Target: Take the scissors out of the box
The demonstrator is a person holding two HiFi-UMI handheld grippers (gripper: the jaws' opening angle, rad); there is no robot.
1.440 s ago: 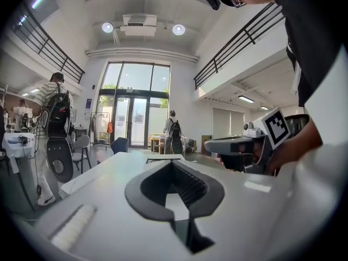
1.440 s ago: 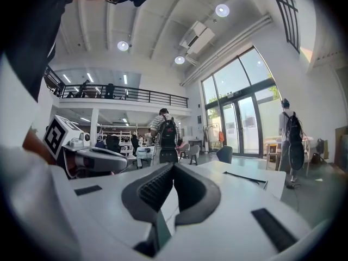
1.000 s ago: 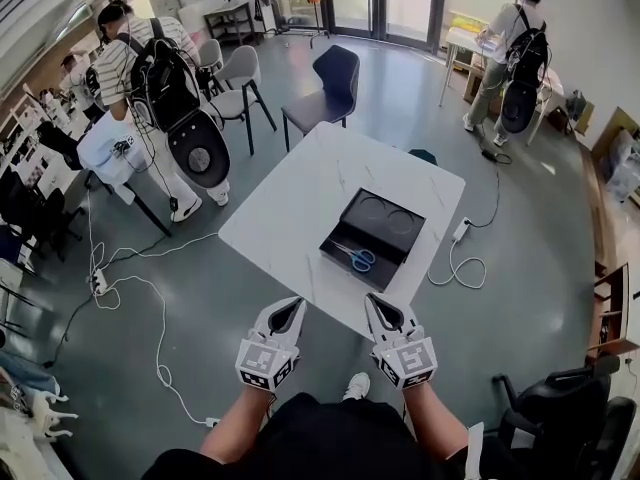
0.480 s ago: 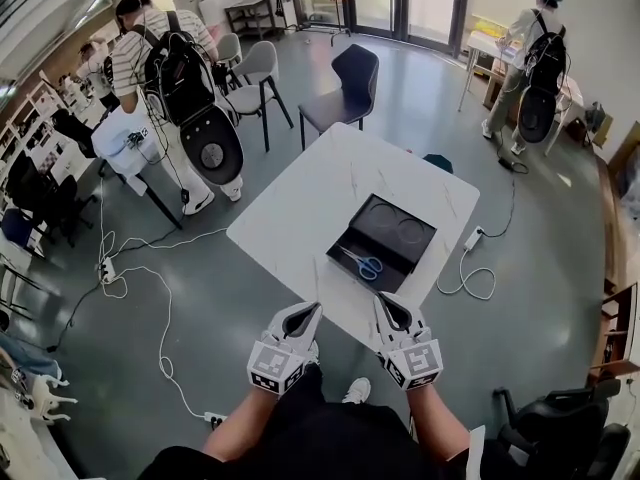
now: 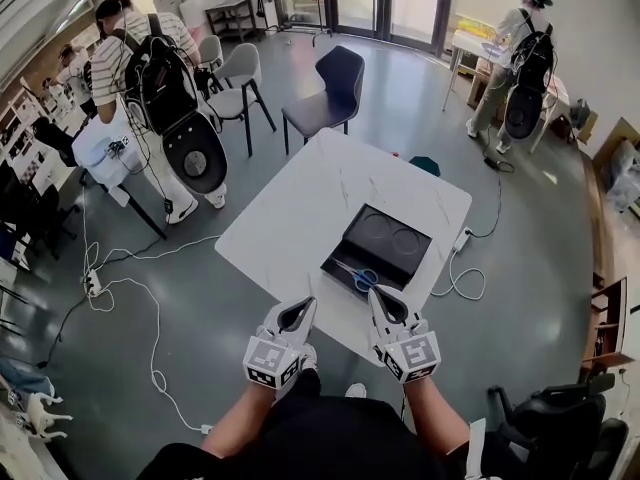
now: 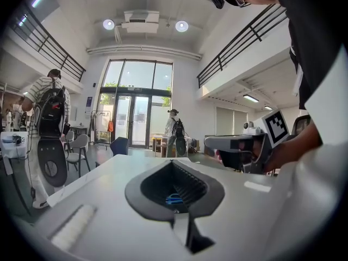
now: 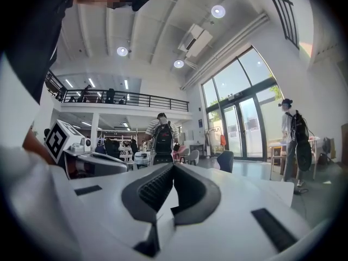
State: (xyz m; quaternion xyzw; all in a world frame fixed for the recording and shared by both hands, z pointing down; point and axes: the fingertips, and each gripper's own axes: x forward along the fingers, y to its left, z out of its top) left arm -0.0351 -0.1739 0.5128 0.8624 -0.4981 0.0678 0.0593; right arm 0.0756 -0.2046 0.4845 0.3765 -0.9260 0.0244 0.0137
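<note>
A black box (image 5: 377,246) lies on the white table (image 5: 300,208), at its near right side. Scissors with blue handles (image 5: 357,276) rest in the box's near compartment. Both grippers hover side by side over the table's near edge, just short of the box. My left gripper (image 5: 303,306) is shut and empty. My right gripper (image 5: 375,296) is shut and empty, its tip close to the box's near corner. In the left gripper view the blue handles (image 6: 174,200) show beyond the jaws (image 6: 173,162). The right gripper view shows its jaws (image 7: 174,165) closed.
A dark chair (image 5: 325,88) stands at the table's far end, a grey chair (image 5: 235,78) to its left. People with backpacks stand at the left (image 5: 165,88) and far right (image 5: 520,63). Cables (image 5: 130,288) cross the floor; a power strip (image 5: 462,236) hangs by the table's right edge.
Both grippers have moved forward toward the table's near edge and the box. Their jaws have stayed shut.
</note>
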